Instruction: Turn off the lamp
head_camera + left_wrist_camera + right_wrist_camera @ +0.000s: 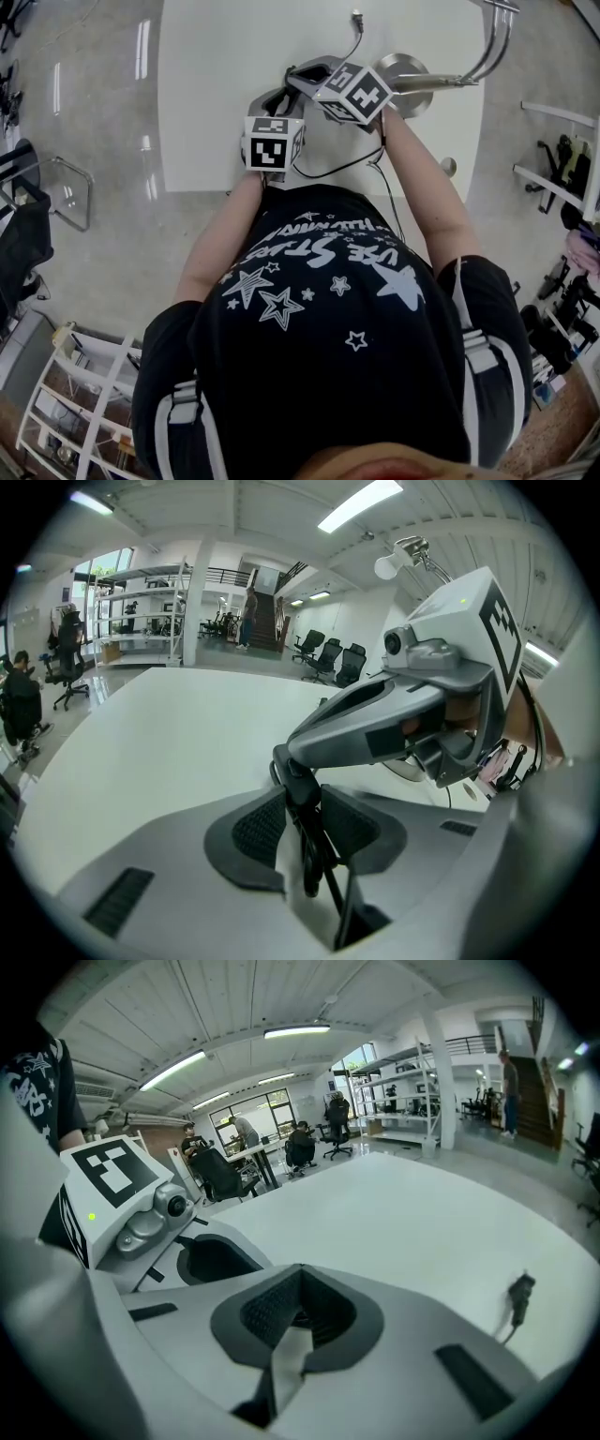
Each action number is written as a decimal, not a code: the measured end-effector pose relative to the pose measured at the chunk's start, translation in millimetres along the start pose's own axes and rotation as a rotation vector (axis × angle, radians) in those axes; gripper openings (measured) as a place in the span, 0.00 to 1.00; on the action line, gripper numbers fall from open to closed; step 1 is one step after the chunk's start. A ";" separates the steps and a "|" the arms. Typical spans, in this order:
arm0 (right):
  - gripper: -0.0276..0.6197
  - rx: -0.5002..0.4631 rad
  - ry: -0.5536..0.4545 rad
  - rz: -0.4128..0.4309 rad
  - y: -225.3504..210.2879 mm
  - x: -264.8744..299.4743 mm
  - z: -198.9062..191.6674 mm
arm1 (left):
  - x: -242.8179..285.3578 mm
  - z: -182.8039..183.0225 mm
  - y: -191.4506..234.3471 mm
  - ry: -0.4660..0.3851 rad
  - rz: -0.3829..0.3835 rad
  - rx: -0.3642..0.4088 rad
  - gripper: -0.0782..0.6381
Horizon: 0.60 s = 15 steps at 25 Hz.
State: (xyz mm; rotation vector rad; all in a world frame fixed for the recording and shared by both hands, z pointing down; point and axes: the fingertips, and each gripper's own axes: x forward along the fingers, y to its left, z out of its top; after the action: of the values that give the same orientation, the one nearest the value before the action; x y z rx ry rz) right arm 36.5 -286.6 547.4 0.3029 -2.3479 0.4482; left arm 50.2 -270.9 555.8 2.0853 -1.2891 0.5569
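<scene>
1 lamp [412, 67] is seen on desk [234, 75] w/ arm pointed far-right; 1 cord [307, 850] is grasped by left gripper [300, 797], right gripper [298, 1283] clenched.

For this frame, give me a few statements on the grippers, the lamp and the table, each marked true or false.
1. The left gripper has a black cord clamped between its jaws. True.
2. The right gripper has its jaws spread wide. False: they are closed together.
3. The lamp base stands on the white table. True.
4. The loose plug lies on the floor. False: it lies on the tabletop.
</scene>
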 end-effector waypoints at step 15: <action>0.05 0.054 0.034 0.008 -3.1 3.7 -0.1 | -0.4 1.1 1.3 -0.002 0.000 -0.014 0.30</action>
State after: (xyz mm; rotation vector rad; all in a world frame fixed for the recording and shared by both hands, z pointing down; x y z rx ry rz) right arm 35.0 -289.8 550.8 0.3088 -2.3074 0.5170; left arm 48.9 -271.9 555.1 2.0750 -1.2911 0.5449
